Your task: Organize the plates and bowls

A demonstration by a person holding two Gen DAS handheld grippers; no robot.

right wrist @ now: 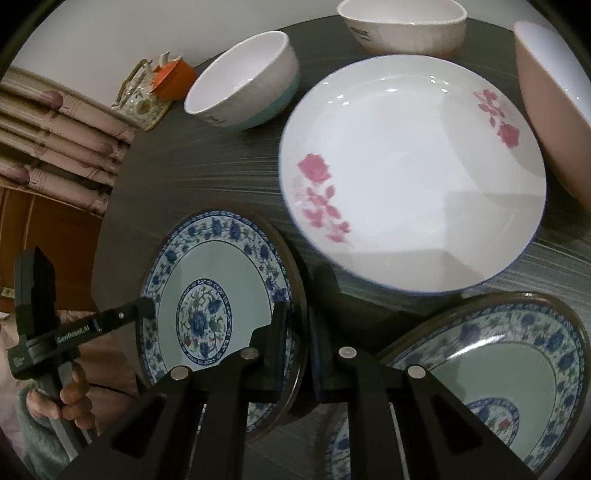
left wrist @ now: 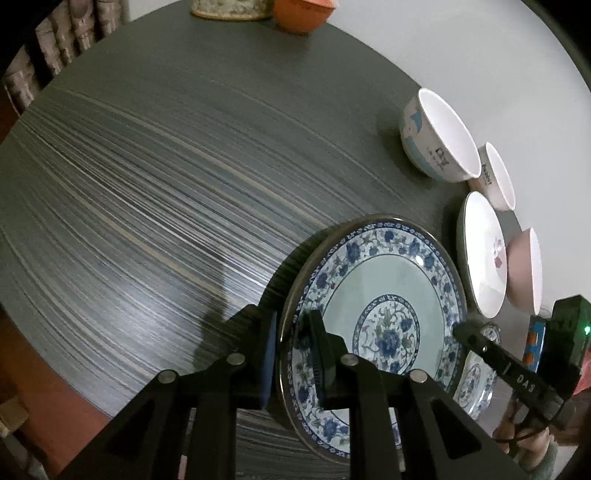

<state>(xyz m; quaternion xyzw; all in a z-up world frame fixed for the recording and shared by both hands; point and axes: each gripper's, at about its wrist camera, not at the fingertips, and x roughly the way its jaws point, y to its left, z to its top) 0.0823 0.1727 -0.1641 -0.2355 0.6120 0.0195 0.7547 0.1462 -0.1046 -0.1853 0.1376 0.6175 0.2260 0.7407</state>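
A blue-and-white floral plate (left wrist: 384, 295) is held between both grippers above the dark table (left wrist: 166, 184). My left gripper (left wrist: 293, 354) is shut on its left rim. My right gripper (right wrist: 297, 343) is shut on its opposite rim; the plate shows in the right wrist view (right wrist: 214, 295). A second blue floral plate (right wrist: 498, 369) lies below at the right, also in the left wrist view (left wrist: 476, 384). A white plate with pink flowers (right wrist: 410, 173) lies beyond it, also in the left wrist view (left wrist: 480, 254).
A white-and-teal bowl (left wrist: 436, 136), a small white bowl (left wrist: 496, 177) and a pink bowl (left wrist: 526, 269) stand along the table's right edge. An orange object (left wrist: 299, 14) and a patterned container (left wrist: 229, 9) sit at the far edge. Chairs stand at left.
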